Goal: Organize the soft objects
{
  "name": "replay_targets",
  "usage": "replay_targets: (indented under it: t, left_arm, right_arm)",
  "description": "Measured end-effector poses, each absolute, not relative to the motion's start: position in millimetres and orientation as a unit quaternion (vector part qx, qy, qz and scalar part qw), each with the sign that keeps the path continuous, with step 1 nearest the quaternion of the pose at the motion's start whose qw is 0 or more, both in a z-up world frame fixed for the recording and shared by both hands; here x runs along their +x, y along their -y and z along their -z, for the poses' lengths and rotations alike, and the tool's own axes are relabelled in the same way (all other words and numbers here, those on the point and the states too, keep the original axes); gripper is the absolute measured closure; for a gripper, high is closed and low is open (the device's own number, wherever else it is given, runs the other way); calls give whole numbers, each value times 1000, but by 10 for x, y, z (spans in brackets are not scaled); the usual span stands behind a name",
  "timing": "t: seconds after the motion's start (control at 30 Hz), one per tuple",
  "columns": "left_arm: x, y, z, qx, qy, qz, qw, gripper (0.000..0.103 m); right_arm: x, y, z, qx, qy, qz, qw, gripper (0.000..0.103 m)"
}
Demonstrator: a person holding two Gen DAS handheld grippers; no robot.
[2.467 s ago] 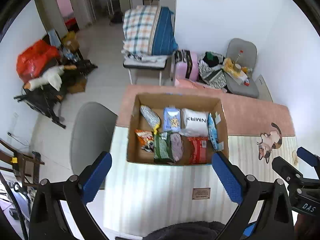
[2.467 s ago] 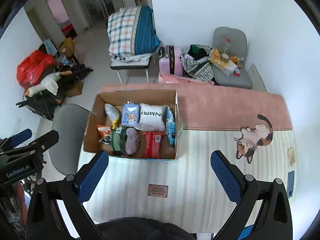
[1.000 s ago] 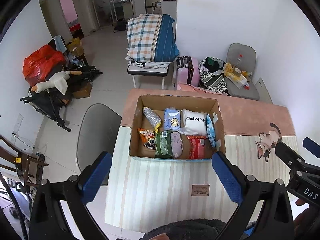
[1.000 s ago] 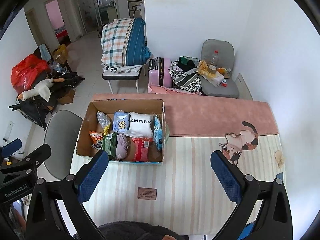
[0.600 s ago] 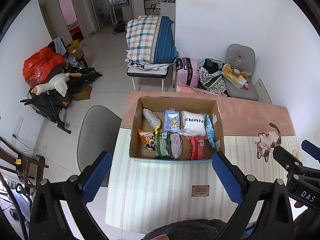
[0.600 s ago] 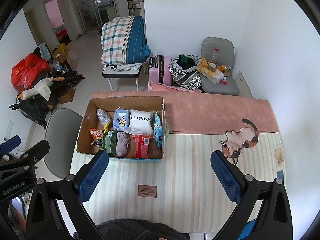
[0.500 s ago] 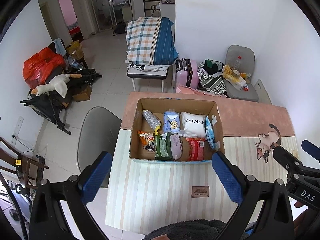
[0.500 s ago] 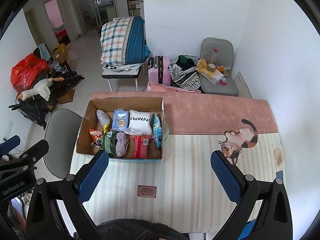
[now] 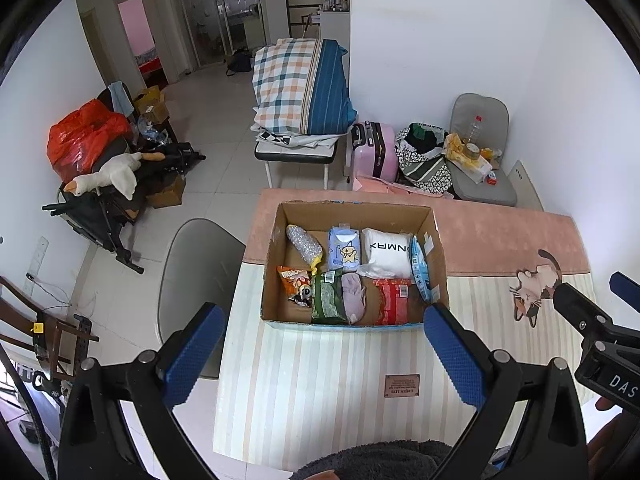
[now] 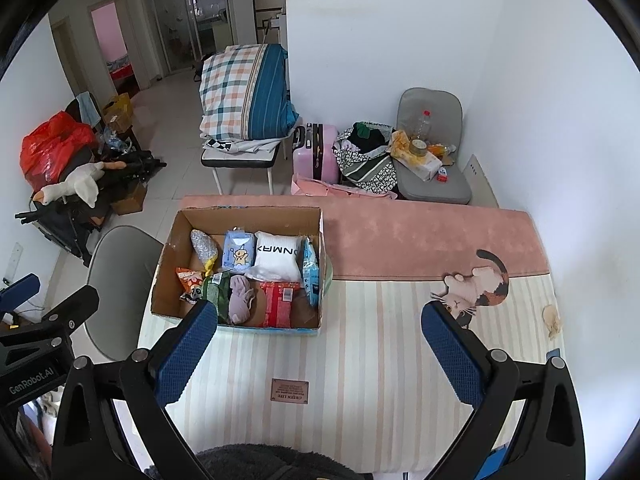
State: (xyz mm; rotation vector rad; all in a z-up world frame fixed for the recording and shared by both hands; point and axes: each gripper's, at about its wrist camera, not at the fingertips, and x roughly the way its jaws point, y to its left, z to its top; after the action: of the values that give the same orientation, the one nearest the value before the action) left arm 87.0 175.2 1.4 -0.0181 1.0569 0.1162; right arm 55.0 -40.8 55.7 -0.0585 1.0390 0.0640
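We hold our left claw and right claw spread wide and empty above the striped counter. The cardboard box sits on it ahead, packed with a white pillow, a lilac plush and snack packets.

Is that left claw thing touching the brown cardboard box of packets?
Apart. The left wrist view shows the left gripper wide open and held above the striped mat, with bare mat visible between its blue pads and the cardboard box.
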Motion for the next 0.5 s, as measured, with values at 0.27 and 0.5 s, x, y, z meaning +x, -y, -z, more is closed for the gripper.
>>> replay_targets:
  t: [0.27,0.5]
  left_arm:
    - [850,-1762,-28,-8,-503,-54,863,0]
    - [851,-1760,-20,-7,-502,-54,863,0]
  right_arm:
    - [556,416,-584,-28,-495,-31,868,0]
    - [549,420,-586,-28,-496,-32,868,0]
